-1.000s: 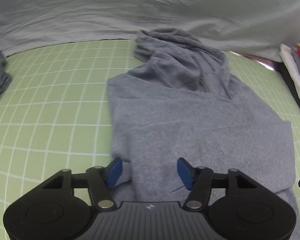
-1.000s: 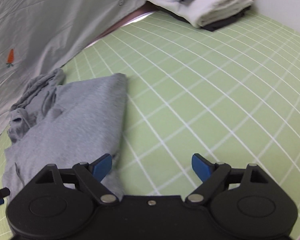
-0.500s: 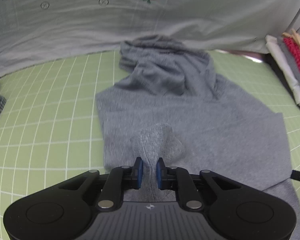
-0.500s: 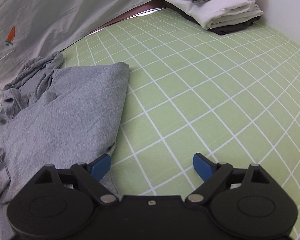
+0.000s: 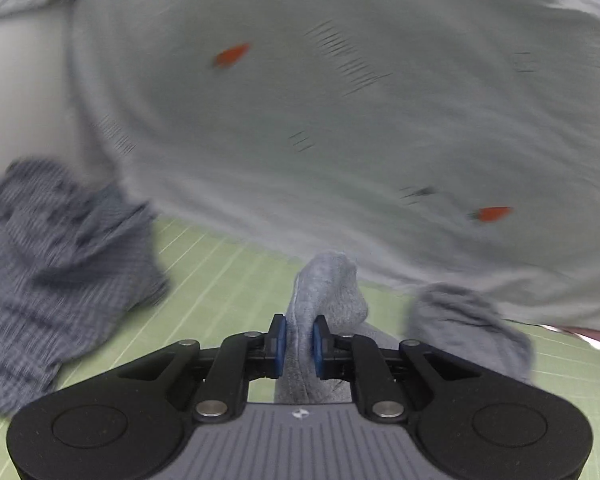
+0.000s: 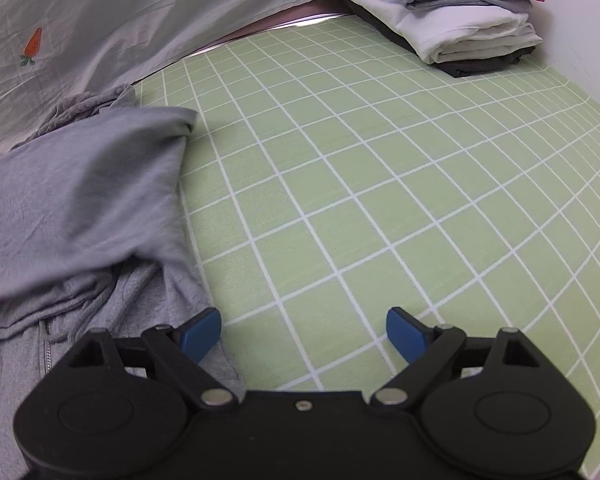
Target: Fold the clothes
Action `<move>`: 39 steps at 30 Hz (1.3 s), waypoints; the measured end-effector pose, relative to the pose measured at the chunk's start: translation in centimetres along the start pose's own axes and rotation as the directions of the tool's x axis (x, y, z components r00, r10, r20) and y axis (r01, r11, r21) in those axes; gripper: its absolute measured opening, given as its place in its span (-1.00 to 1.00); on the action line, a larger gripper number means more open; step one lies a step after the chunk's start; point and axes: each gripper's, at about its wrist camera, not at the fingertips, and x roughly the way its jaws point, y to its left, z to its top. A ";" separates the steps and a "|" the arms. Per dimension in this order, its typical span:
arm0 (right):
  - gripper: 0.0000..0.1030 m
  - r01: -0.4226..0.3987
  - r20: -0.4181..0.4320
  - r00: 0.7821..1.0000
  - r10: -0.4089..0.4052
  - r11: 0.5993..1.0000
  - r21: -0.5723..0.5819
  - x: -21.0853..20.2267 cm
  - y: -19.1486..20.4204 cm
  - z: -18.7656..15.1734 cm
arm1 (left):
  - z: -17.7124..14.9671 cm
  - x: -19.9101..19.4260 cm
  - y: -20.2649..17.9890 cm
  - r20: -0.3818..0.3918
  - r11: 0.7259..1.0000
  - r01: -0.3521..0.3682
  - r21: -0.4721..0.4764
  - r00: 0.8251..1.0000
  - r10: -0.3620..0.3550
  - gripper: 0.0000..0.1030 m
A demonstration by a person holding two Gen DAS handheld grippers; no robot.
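Observation:
A grey zip hoodie (image 6: 80, 184) lies on the left of the green grid mat (image 6: 380, 200). One layer of it is lifted and draped over, with the zipper showing beneath. In the blurred left wrist view my left gripper (image 5: 299, 340) pinches a raised fold of the grey hoodie (image 5: 328, 284) above the mat. Its jaws are opening slightly, and the cloth is still pressed between the pads. My right gripper (image 6: 304, 330) stands open low over the mat. Nothing is between its fingers, and its left finger is beside the hoodie's edge.
A stack of folded clothes (image 6: 452, 12) sits at the mat's far right corner. A pale sheet with carrot prints (image 5: 340, 120) hangs along the back. A crumpled blue-grey checked garment (image 5: 52, 264) lies at the left. Bare mat spreads right of the hoodie.
My left gripper shut on a fold of the hoodie, then lifted and swung it leftward. In the right wrist view the hoodie's layer has risen and uncovered the zipper. The right gripper hardly moved.

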 end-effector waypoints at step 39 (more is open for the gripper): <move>0.94 0.031 0.020 0.999 -0.027 0.968 -0.247 3.0 8.4 2.9 | -7.8 8.4 7.0 -0.269 0.984 -0.180 0.005 0.947 0.175 0.83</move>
